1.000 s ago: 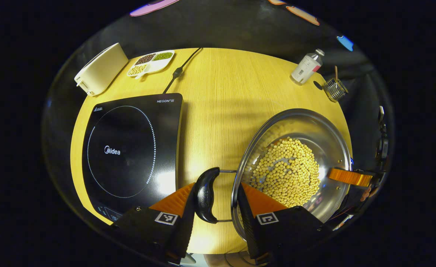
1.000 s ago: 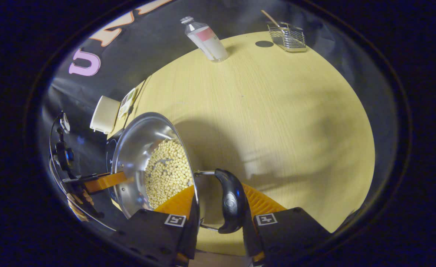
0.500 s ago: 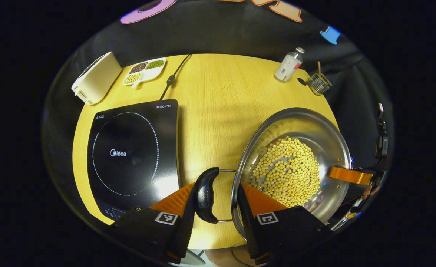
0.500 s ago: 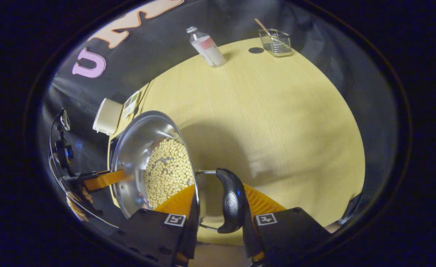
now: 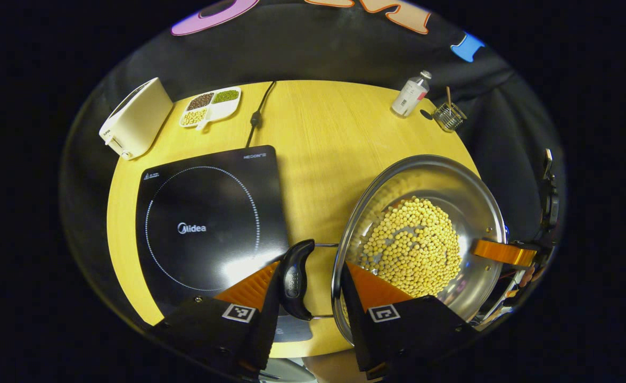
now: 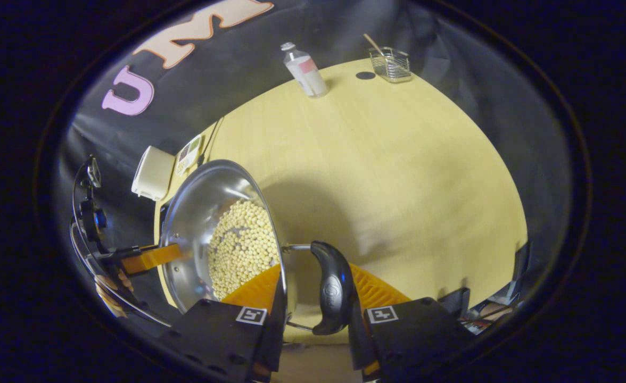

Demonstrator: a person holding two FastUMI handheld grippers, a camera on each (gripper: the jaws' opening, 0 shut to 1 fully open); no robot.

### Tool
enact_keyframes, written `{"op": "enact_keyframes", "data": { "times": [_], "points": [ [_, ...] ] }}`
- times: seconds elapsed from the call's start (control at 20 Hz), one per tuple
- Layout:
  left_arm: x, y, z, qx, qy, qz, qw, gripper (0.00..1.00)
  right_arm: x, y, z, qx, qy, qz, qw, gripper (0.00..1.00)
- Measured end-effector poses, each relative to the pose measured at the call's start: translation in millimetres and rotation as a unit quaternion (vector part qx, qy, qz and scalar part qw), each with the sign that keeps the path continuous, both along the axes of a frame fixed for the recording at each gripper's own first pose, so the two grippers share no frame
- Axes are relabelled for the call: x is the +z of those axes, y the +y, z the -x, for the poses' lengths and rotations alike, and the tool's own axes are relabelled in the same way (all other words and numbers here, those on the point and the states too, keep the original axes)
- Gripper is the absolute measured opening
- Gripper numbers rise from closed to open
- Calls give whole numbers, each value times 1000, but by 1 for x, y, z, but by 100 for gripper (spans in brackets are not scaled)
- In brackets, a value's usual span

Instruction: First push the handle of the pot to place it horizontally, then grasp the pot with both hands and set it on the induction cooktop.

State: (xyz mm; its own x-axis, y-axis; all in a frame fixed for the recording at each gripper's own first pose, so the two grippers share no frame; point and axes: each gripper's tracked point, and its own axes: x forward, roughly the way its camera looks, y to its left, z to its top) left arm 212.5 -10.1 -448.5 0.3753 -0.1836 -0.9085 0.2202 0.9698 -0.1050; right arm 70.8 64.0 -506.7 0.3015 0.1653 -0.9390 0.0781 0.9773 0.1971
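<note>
Gripping the steel pot (image 5: pixel 425 213) from both sides, the two grippers hold it above the round wooden table (image 5: pixel 323 138). In the left gripper view, the left gripper (image 5: pixel 309 290) has its two fingers closed narrowly around the pot's black left handle (image 5: pixel 294 279), one finger outside the handle and the other against the inside of the pot's rim. In the right gripper view, the right gripper (image 6: pixel 313 295) straddles the black right handle (image 6: pixel 334 287) in the same way, one finger inside the rim and one outside the handle; whether both fingers press firmly I cannot tell for certain, but the gap is narrow. The pot carries a heap of pale yellow beans (image 5: pixel 411 252) and sits to the right of the black induction cooktop (image 5: pixel 206 223), its left handle over the cooktop's near right corner. At the table's far left stand a cream toaster (image 5: pixel 134 117) and a white divided dish (image 5: pixel 209 105) of mixed grains, with the cooktop's black cord (image 5: pixel 257 114) beside them. At the far right are a small bottle (image 5: pixel 410 94) and a wire basket (image 5: pixel 449 116).
</note>
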Motion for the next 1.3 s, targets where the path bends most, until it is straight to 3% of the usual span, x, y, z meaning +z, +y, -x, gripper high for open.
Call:
{"op": "enact_keyframes", "data": {
  "times": [0.05,0.25,0.35,0.65,1.05,1.3],
  "points": [
    [0,14,2,-3,-1,1,1000,63,0,10,3,-4,-3,1,1000,48],
    [6,55,-6,-19,-14,4,1000,63,3,52,11,-18,-14,3,1000,48],
    [8,74,-12,-25,-21,6,999,62,4,73,15,-23,-21,6,1000,53],
    [4,126,-19,-33,-28,9,999,65,-3,127,22,-31,-34,10,999,53],
    [-1,198,-26,-26,-41,1,999,63,-22,197,26,-22,-30,8,999,53],
    [1,235,-36,2,-68,-4,998,63,-32,234,10,-1,-46,1,999,53]
  ]
}}
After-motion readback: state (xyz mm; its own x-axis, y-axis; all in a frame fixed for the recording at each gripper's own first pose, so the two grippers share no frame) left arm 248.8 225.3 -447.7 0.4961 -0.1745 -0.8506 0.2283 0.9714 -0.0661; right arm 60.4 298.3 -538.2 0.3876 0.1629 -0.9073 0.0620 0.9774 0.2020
